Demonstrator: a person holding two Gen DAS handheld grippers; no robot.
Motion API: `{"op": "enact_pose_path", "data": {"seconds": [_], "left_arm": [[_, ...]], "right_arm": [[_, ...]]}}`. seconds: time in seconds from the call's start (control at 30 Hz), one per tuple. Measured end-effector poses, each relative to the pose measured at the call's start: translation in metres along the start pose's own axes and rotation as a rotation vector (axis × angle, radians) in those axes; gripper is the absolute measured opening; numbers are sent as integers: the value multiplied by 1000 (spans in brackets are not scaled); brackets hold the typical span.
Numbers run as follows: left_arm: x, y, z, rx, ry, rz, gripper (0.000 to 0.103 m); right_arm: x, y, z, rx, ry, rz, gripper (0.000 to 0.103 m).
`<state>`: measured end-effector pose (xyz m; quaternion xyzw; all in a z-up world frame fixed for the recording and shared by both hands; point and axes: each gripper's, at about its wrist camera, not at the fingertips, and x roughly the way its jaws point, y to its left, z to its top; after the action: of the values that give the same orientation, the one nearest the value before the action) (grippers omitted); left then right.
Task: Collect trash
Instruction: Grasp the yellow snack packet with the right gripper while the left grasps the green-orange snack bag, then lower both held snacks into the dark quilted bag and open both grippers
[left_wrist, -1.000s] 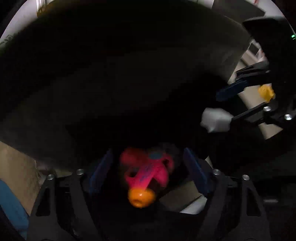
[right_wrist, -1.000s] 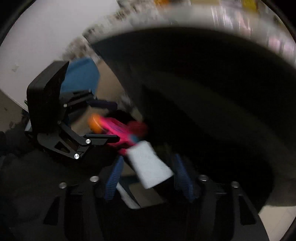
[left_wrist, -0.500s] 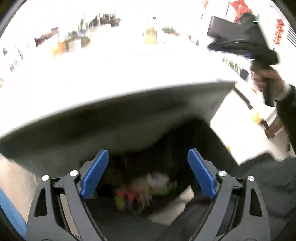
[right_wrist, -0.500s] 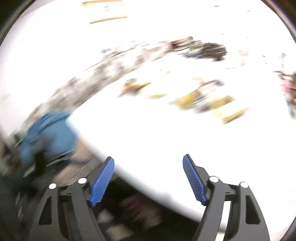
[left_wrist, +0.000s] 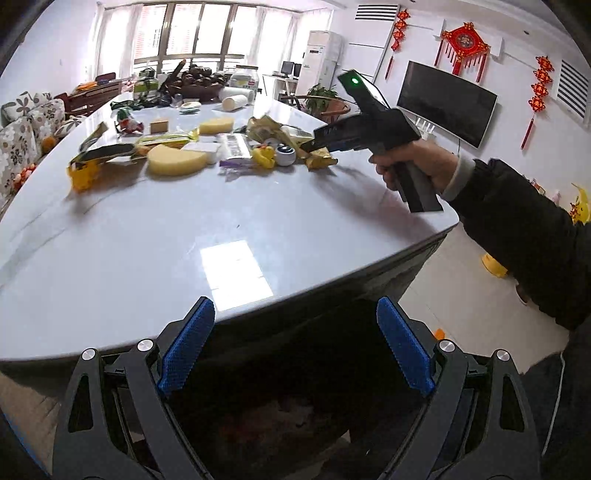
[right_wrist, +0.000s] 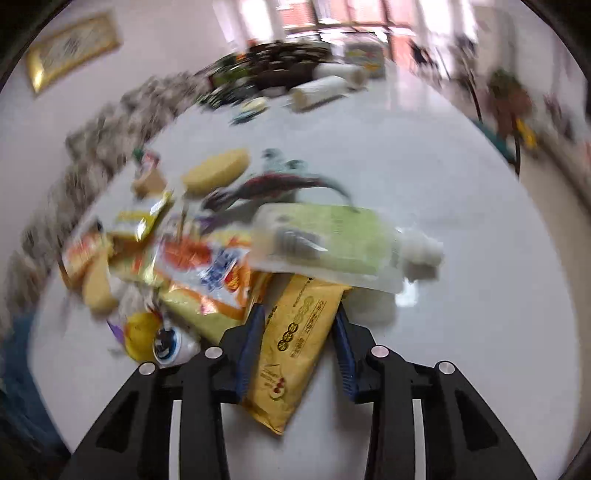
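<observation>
My left gripper (left_wrist: 294, 306) hangs open and empty over the mouth of a black trash bag (left_wrist: 295, 406), just below the near edge of the table. On the white table (left_wrist: 221, 221) lies a pile of litter. A hand (left_wrist: 417, 162) holds my right gripper (left_wrist: 306, 146) at the pile's right end. In the right wrist view the right gripper (right_wrist: 299, 314) has its jaws closing around a golden-yellow packet (right_wrist: 295, 350) that lies flat on the table. The blue pads meet the packet's two long edges. The same packet (left_wrist: 321, 158) shows in the left wrist view.
A green pouch with a white cap (right_wrist: 325, 240) overlaps the packet's far end, with an orange-and-white wrapper (right_wrist: 207, 266) to the left. Yellow sponges (left_wrist: 176, 159), a rubber duck (left_wrist: 264, 155) and more wrappers lie mid-table. A sofa (left_wrist: 22, 125) stands left, a TV (left_wrist: 445, 101) right.
Both grippers came up out of the dark bag, leaving the pink toy and the white piece behind. The right one swung over to the pile and narrowed its jaws around the golden packet.
</observation>
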<state>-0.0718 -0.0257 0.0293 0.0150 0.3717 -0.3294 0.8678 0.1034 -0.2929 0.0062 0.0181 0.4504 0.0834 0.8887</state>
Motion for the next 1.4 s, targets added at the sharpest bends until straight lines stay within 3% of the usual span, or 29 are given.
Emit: {"op": "enact_pose_path", "data": {"seconds": [0.13, 0.3, 0.43, 0.53, 0.6, 0.67, 0.7, 0.73, 0.8, 0.87, 0.97, 1.1, 1.27, 1.4], "left_arm": [[17, -1, 35, -35, -36, 5, 87], [73, 12, 112, -127, -67, 68, 87], [133, 20, 170, -245, -48, 37, 87], [164, 20, 192, -270, -31, 108, 87], [191, 25, 201, -300, 34, 139, 87], [210, 29, 202, -326, 85, 142, 72], [217, 31, 201, -333, 108, 151, 46], [218, 34, 201, -339, 109, 159, 30], [203, 37, 199, -347, 50, 97, 19], [175, 33, 198, -308, -18, 114, 17], [116, 17, 190, -209, -148, 70, 17], [30, -19, 148, -20, -233, 55, 17], [-43, -36, 64, 72, -190, 106, 17], [-55, -32, -10, 68, -56, 152, 18]], "right_arm": [[-21, 11, -25, -101, -49, 35, 27], [-68, -6, -73, -64, -121, 127, 25], [-90, -20, -101, -6, -142, 175, 25], [-98, -31, -115, 28, -155, 181, 25], [-102, -37, -124, 41, -157, 189, 25], [-105, -41, -130, 46, -168, 187, 25], [-104, -41, -129, 48, -173, 188, 25], [-105, -42, -130, 51, -178, 192, 25], [-107, -44, -133, 63, -191, 199, 25], [-108, -41, -132, 66, -200, 204, 25], [-114, -28, -131, 49, -212, 241, 24], [-135, 5, -133, -4, -230, 335, 24], [-159, 47, -147, -106, -228, 420, 24], [-158, 89, -170, -186, -144, 494, 24]]}}
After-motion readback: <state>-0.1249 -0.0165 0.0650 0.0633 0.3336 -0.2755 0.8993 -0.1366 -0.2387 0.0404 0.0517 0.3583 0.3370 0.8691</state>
